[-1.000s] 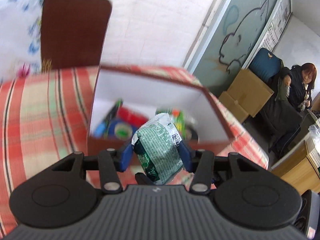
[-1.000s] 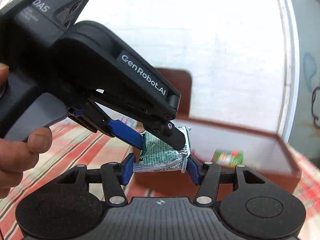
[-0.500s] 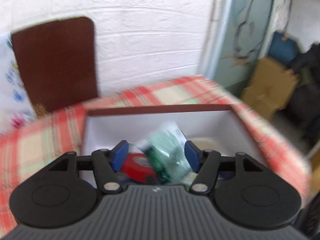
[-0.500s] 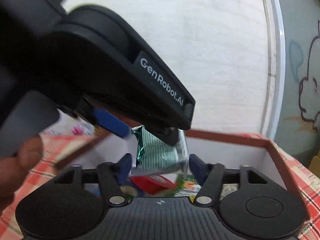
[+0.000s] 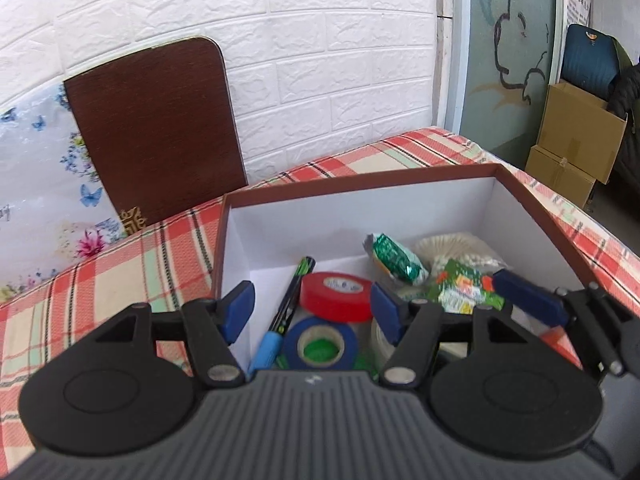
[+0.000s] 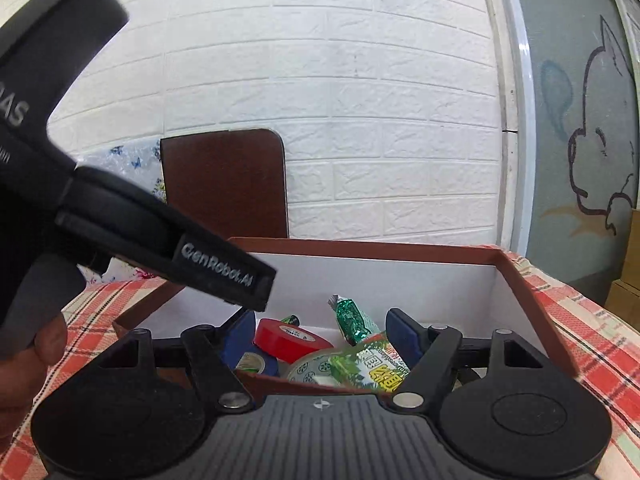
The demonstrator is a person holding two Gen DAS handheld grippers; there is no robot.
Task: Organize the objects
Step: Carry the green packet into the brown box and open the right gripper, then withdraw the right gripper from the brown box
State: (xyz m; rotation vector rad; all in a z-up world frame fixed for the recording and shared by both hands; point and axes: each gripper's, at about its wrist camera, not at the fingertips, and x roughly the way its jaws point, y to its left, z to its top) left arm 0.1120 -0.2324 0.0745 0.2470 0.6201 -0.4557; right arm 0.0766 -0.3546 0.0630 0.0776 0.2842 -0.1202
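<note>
A brown box with a white inside (image 5: 360,178) (image 6: 400,250) stands on the plaid cloth. The green snack packet (image 5: 394,258) (image 6: 354,320) lies in it, loose, beside a red tape roll (image 5: 336,296) (image 6: 288,338), a blue tape roll (image 5: 320,344), a pen (image 5: 290,306), a green printed packet (image 5: 464,286) (image 6: 372,364) and cotton swabs (image 5: 456,248). My left gripper (image 5: 312,306) is open and empty above the box's near side. My right gripper (image 6: 324,336) is open and empty at the near wall; one of its blue fingers (image 5: 524,298) shows in the left wrist view.
A dark brown board (image 5: 156,136) (image 6: 228,184) leans on the white brick wall behind the box, next to a floral sheet (image 5: 36,184). The left tool's body (image 6: 120,216) crosses the right wrist view. Cardboard boxes (image 5: 576,140) stand past the table's right edge.
Both grippers were shut on the green snack packet over the box. Both have opened, and the packet now lies inside the box.
</note>
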